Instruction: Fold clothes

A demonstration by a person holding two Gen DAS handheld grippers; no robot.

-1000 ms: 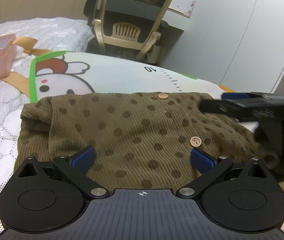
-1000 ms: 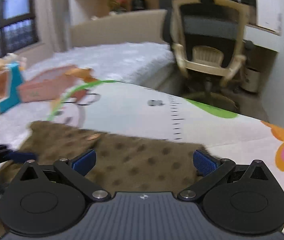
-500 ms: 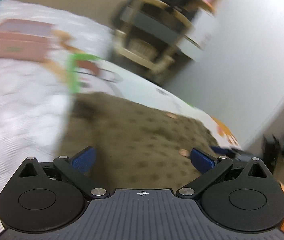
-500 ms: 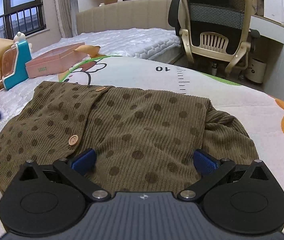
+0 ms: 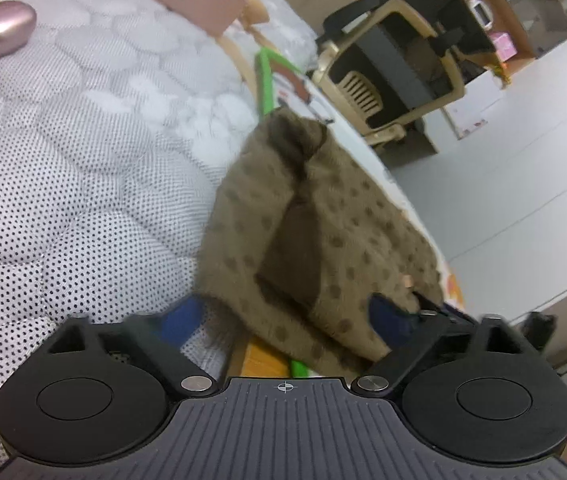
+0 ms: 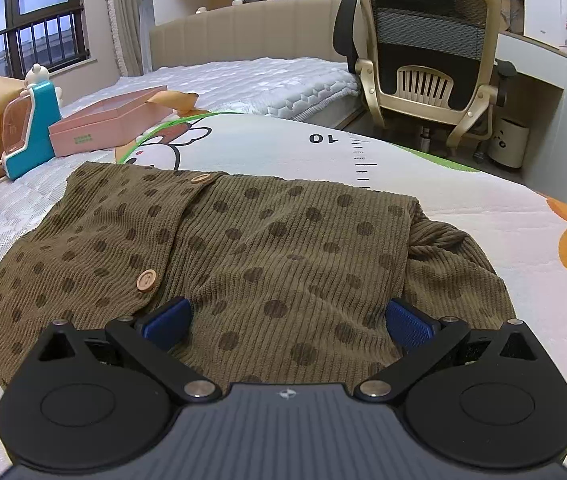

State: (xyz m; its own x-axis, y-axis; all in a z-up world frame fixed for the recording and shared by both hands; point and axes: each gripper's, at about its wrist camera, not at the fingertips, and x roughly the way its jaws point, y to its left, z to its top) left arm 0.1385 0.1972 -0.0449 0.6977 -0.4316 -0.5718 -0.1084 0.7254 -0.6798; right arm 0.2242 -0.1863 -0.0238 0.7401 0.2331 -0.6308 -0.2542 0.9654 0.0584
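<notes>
The brown dotted cardigan point(image 6: 267, 248) lies folded and flat on the cartoon play mat point(image 6: 463, 200) spread over the bed point(image 6: 267, 80). Two wooden buttons point(image 6: 146, 280) run along its front flap, and a bunched sleeve pokes out at the cardigan's right edge. My right claw point(image 6: 287, 322) hovers low over the cardigan's near hem, fingers spread wide, gripping nothing. My left claw point(image 5: 283, 318) sits tilted at the cardigan's left end, also spread apart, with the folded edge point(image 5: 303, 264) lying between its blue pads but not pinched. Left of the cardigan sit a pink box point(image 6: 103, 126), a blue toy point(image 6: 31, 132) and a rosy metallic egg-shaped thing point(image 5: 1, 30). Beyond the cardigan, past the bed, stands an office chair point(image 6: 427, 52).
</notes>
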